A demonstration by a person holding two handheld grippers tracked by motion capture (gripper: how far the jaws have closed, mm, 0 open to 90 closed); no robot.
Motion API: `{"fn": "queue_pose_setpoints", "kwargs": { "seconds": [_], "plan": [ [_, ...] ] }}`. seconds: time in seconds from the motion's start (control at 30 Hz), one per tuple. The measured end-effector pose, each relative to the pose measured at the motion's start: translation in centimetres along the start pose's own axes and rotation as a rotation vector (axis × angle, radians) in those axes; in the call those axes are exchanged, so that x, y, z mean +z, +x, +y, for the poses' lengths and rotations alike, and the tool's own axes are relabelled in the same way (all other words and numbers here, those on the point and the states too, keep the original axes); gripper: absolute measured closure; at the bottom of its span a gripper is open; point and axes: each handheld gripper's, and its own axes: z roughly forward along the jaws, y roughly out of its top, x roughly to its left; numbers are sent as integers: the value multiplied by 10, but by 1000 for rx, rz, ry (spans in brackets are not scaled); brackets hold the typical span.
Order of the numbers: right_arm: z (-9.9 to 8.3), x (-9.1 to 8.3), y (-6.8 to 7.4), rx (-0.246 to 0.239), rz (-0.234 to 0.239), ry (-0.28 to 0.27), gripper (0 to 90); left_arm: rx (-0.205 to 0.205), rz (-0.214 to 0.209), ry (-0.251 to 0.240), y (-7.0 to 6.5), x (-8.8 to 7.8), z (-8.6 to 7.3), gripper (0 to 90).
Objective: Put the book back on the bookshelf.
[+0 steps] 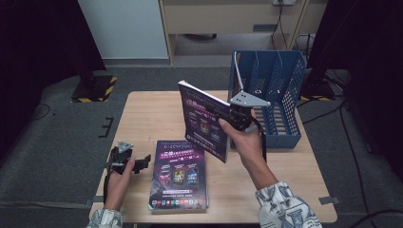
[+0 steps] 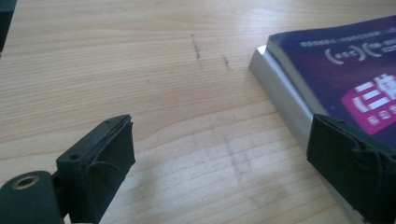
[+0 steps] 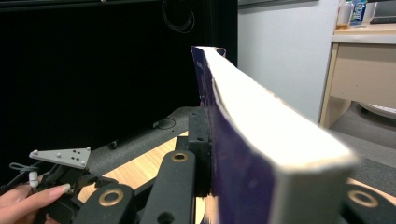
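— Where is the purple book (image 1: pixel 203 119) at this moment?

— It is in the air above the wooden table (image 1: pixel 142 118), standing almost upright, the cover toward the person. The right gripper (image 1: pixel 227 115) pinches it: in the right gripper view the black jaws press on both sides of the book (image 3: pixel 261 154), and the white page edge runs away from the camera.

— And what is near it?

— Just to its right stands a blue file rack (image 1: pixel 275 90), at the far right part of the table. Below, a second purple book (image 1: pixel 179 175) lies flat near the front edge – nothing holds it.

— The other hand?

— The left gripper (image 1: pixel 142 163) is low over the table, just beside the left edge of the flat book. Its jaws are spread wide; in the left gripper view there is bare wood between them, and the flat book's corner (image 2: pixel 345 60) is next to one jaw.
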Motion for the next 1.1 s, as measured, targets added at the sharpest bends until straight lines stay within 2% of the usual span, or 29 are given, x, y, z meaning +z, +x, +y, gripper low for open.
{"fn": "queue_pose_setpoints", "kwargs": {
  "seconds": [0.2,0.37,0.63,1.1],
  "plan": [
    [-3,-9,0,-2,-3,2,825,-2,21,11,6,-1,-2,68],
    [-3,-18,-1,-3,-5,-2,825,33,38,48,9,2,-6,68],
    [-6,-31,-7,-2,-11,-1,825,44,44,89,13,7,-11,66],
    [-15,-55,-17,13,-27,-2,825,44,36,79,13,9,-13,38]
  ]
}}
